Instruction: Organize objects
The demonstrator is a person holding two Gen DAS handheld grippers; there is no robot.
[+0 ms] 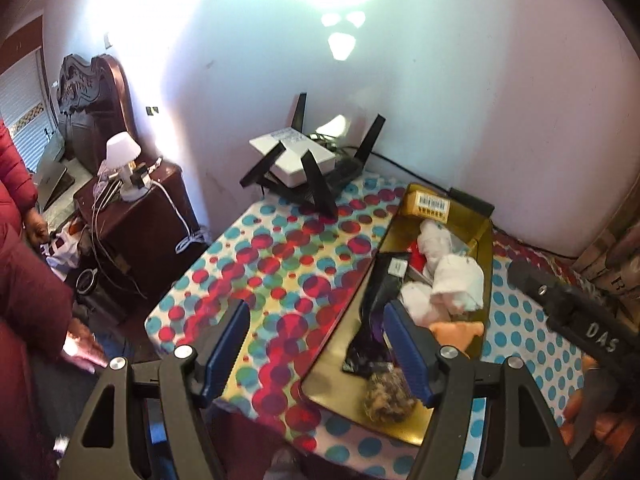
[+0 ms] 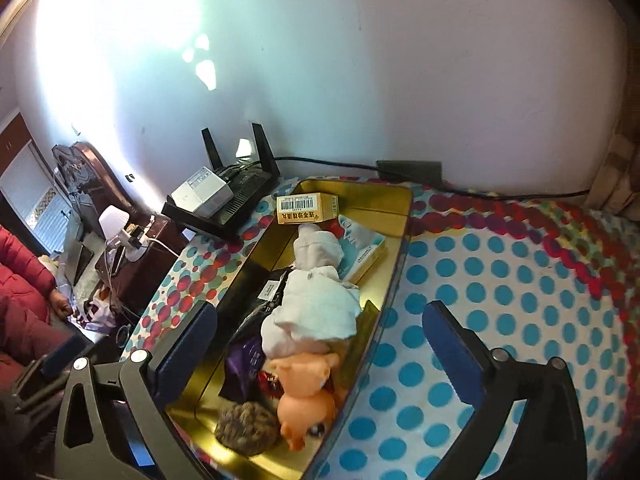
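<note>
A gold tray [image 1: 332, 396] [image 2: 400, 208] sits on a polka-dot tablecloth. It holds a yellow barcode box [image 2: 306, 208] [image 1: 430, 202], white rolled cloths [image 2: 316, 312] [image 1: 456, 284], a teal box [image 2: 366, 246], a black packet [image 1: 378, 292] [image 2: 264, 300], an orange pig toy [image 2: 308, 400] and a brown fuzzy ball [image 2: 246, 424] [image 1: 390, 398]. My left gripper [image 1: 316, 344] is open and empty above the tray's left rim. My right gripper [image 2: 320, 344] is open and empty above the tray's near end; its body shows in the left wrist view [image 1: 576, 316].
A black router [image 1: 308, 168] [image 2: 228, 196] with a white box on it stands at the table's back by the wall. A dark nightstand with a white lamp [image 1: 122, 164] is left of the table. A person in red [image 1: 24, 280] sits at left.
</note>
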